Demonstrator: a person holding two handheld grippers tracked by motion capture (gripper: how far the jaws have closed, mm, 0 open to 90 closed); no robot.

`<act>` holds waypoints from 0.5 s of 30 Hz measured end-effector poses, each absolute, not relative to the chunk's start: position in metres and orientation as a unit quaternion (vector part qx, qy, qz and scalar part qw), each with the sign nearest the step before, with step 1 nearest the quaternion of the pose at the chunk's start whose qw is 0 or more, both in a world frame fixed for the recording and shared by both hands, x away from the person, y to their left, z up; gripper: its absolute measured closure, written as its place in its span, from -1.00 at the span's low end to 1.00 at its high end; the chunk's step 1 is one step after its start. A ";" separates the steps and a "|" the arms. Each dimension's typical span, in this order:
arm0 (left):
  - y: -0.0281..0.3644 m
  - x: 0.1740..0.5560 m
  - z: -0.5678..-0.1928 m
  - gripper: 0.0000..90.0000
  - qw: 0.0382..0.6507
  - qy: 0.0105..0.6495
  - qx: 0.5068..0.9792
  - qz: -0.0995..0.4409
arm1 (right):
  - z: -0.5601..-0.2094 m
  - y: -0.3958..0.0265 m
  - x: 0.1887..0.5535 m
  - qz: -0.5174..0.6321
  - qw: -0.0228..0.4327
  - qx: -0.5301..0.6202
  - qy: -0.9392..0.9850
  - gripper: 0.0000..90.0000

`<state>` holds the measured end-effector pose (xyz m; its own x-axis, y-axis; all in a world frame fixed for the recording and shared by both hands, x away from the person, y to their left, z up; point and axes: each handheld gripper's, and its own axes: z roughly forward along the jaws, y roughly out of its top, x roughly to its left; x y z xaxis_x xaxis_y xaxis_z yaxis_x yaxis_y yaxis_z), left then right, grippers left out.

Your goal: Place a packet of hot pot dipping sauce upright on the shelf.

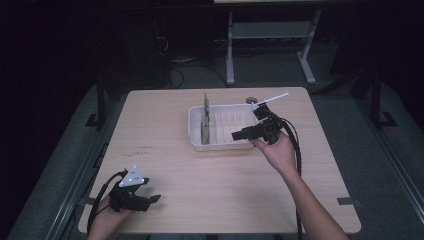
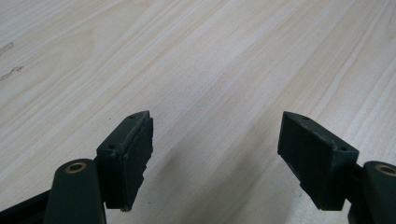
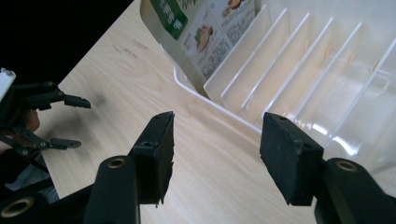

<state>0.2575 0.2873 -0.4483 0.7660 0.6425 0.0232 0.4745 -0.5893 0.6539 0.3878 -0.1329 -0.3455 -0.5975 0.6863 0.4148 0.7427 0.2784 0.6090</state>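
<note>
My right gripper (image 1: 239,134) hangs at the near front rim of the white slotted tray (image 1: 196,140), pointing leftward across it, its fingers (image 3: 156,151) parted with nothing between them. From the right gripper view, the tray (image 3: 219,111) lies just ahead and to the right of those fingers, and the one thing in it, a flat printed packet (image 3: 205,28), stands upright in the end slot, beyond my fingertips and a little to the left. In the high view that packet (image 1: 205,120) sits at the tray's left end, on edge, its long face running from the near wall to the far wall; the other slots to its right are bare. So to take it I judge I must carry the right fingers further left along the tray and bring them across the packet's thin edge.

My left gripper (image 1: 145,200) rests low at the near left of the desk (image 1: 165,165), well apart from the tray, fingers (image 2: 128,154) spread over bare wood. The right hand (image 1: 277,152) is far the nearer.
</note>
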 end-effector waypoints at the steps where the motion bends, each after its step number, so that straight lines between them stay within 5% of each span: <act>1: 0.287 0.257 -0.448 -0.42 0.324 0.317 0.882 0.129 | -0.347 -0.134 0.387 -0.399 0.035 -0.447 -0.800 -0.03; 15: 0.286 0.258 -0.449 -0.43 0.323 0.318 0.882 0.130 | -0.365 -0.153 0.372 -0.400 0.041 -0.454 -0.795 -0.05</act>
<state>0.2576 0.2857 -0.4490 0.7639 0.6449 0.0234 0.4772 -0.5889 0.6522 0.3718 -0.1534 -0.3649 -0.5844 0.6894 0.4280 0.7544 0.2672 0.5995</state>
